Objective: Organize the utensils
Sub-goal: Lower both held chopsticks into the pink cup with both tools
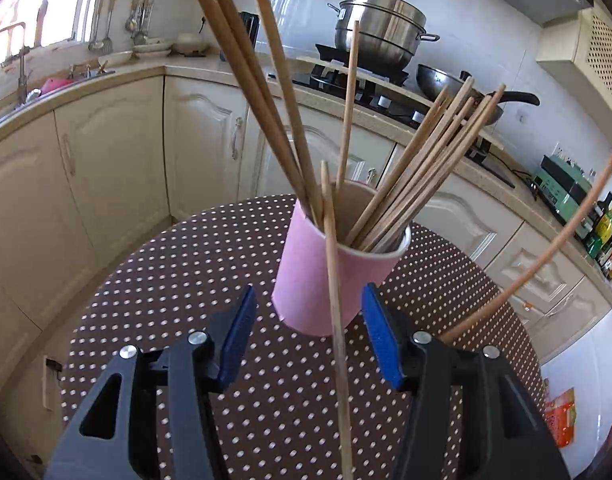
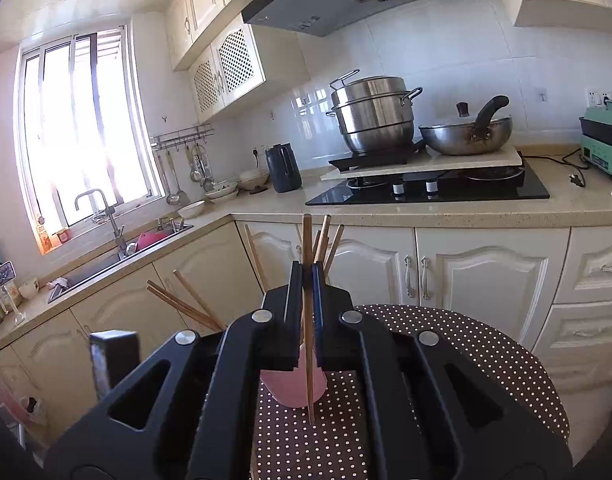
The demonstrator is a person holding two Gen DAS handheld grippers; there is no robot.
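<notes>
A pink cup [image 1: 329,264] holding several wooden chopsticks [image 1: 421,160] stands on the brown polka-dot table [image 1: 186,264]. My left gripper [image 1: 311,336] is open just in front of the cup. One loose chopstick [image 1: 333,280] runs through the gap between its blue pads [image 1: 240,336], touching neither, and its lower end leaves the frame. My right gripper [image 2: 307,276] is shut on a single chopstick [image 2: 308,380], held upright above the table in front of the pink cup [image 2: 286,392]. In the left wrist view that held chopstick [image 1: 545,252] slants at the right.
Cream cabinets and a counter wrap around behind the table. On the hob stand a steel steamer pot [image 2: 373,116] and a wok [image 2: 465,136]. A sink with a tap [image 2: 106,216] is on the left. At right are a green appliance [image 2: 603,148] and bottles [image 1: 605,232].
</notes>
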